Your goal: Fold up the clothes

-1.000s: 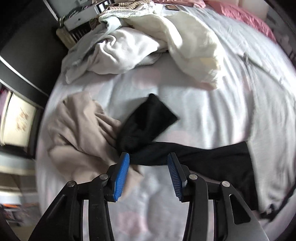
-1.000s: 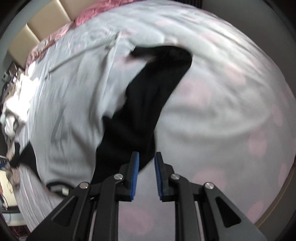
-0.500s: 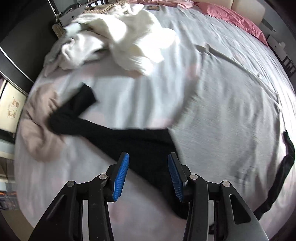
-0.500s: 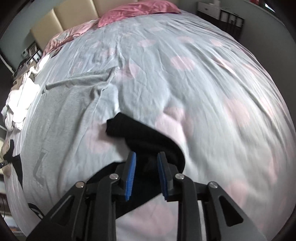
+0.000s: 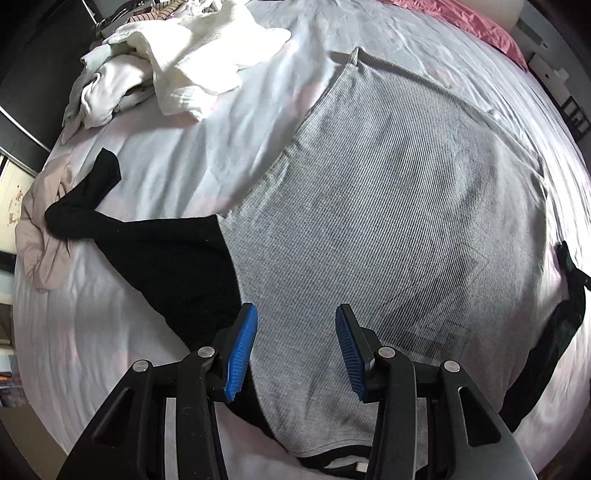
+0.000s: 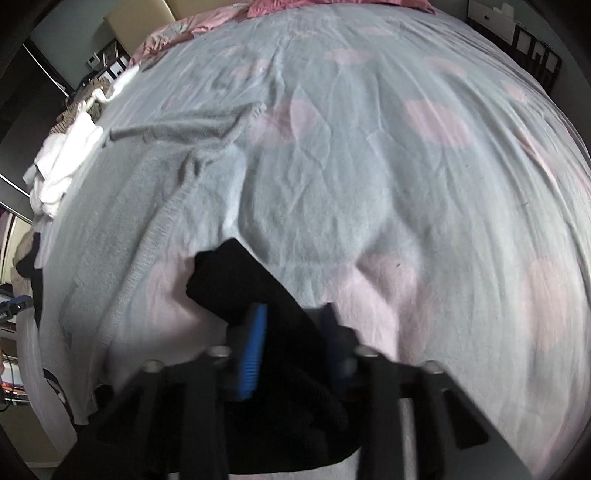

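Note:
A grey ribbed garment (image 5: 388,206) lies spread flat on the bed, with black sleeves: one (image 5: 147,243) stretches left, one (image 5: 546,347) shows at the right edge. My left gripper (image 5: 293,343) is open and empty, just above the garment's near hem. In the right wrist view the grey garment (image 6: 122,266) lies to the left. The black sleeve (image 6: 236,288) lies folded between the pads of my right gripper (image 6: 293,343). The jaws stand apart around the cloth; the view is blurred, so I cannot tell whether they pinch it.
A heap of white clothes (image 5: 177,62) lies at the far left of the bed, and a beige garment (image 5: 40,236) at the left edge. Pink pillows (image 5: 480,26) are at the head. The sheet (image 6: 424,184) is pale with pink dots.
My left gripper has swung right, from over the black sleeve to over the grey body. My right gripper has widened its jaws around the black sleeve end, which lies closer to the grey garment.

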`<state>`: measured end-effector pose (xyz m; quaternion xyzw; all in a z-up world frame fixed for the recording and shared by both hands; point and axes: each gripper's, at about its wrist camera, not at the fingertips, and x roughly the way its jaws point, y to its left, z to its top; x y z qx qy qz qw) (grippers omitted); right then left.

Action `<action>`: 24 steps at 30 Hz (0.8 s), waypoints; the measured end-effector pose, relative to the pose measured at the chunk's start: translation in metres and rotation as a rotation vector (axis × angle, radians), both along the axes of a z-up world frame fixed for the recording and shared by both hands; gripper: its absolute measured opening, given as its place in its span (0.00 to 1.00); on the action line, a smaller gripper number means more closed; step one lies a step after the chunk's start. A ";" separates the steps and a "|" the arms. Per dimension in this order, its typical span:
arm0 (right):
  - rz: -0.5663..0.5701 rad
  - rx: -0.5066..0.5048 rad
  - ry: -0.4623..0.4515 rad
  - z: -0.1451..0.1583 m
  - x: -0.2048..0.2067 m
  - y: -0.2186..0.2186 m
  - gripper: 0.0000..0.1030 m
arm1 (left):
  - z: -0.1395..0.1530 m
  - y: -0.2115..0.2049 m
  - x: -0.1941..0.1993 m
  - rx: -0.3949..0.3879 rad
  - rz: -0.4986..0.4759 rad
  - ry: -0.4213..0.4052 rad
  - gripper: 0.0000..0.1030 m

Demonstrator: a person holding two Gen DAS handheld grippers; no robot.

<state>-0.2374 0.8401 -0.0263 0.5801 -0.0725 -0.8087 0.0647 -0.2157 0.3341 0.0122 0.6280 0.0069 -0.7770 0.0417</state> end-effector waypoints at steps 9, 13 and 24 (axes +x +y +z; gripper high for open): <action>-0.218 0.092 0.085 0.030 0.030 0.056 0.04 | -0.007 0.027 -0.016 0.001 -0.060 -0.013 0.45; -0.326 0.169 0.083 0.043 0.056 0.086 0.04 | -0.013 0.038 -0.018 0.011 -0.074 -0.025 0.45; -0.532 0.312 0.019 0.047 0.092 0.141 0.04 | -0.019 0.046 -0.019 0.010 -0.094 -0.046 0.45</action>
